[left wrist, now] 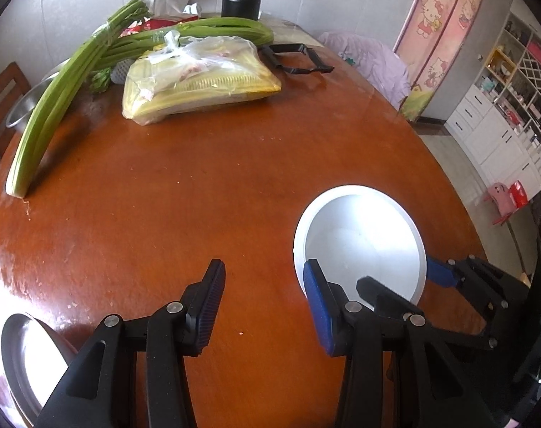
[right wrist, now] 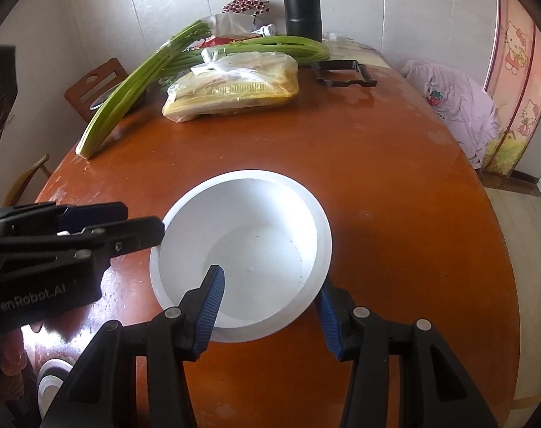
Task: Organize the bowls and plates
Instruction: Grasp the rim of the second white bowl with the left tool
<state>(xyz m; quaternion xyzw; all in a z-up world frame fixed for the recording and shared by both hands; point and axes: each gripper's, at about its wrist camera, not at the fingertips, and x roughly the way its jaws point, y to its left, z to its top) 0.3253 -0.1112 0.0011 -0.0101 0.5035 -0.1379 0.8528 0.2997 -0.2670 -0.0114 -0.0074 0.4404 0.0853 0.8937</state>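
Right gripper (right wrist: 268,303): low over the table, pointing down; one blue pad inside the white bowl (right wrist: 242,253), the other against its outer wall at the right. Jaws pinch the near right part of the bowl's rim and wall.
Left gripper (left wrist: 265,299): jaws a moderate way apart with bare tabletop between them. Its right pad lies over the bowl's left rim in the left wrist view; contact cannot be told. In the right wrist view it sits just beside the bowl's left edge, seen side-on.
White bowl: upright, empty, on the near part of the table, toward the right side in the left wrist view.
Table (left wrist: 199,185): round, reddish-brown, glossy.
Metal dish (left wrist: 24,360): at the near left edge of the table, well apart from the bowl, partly cut off by the frame.
Celery (left wrist: 52,107): long stalks at the far left.
Bagged food (left wrist: 199,78): yellow pack in clear plastic, far centre.
Black flask (right wrist: 302,7): upright at the far edge, by the wall.
Black frame (right wrist: 345,73): flat, to the right of the bag.
Purple cloth (right wrist: 456,103): draped beyond the table's right edge.
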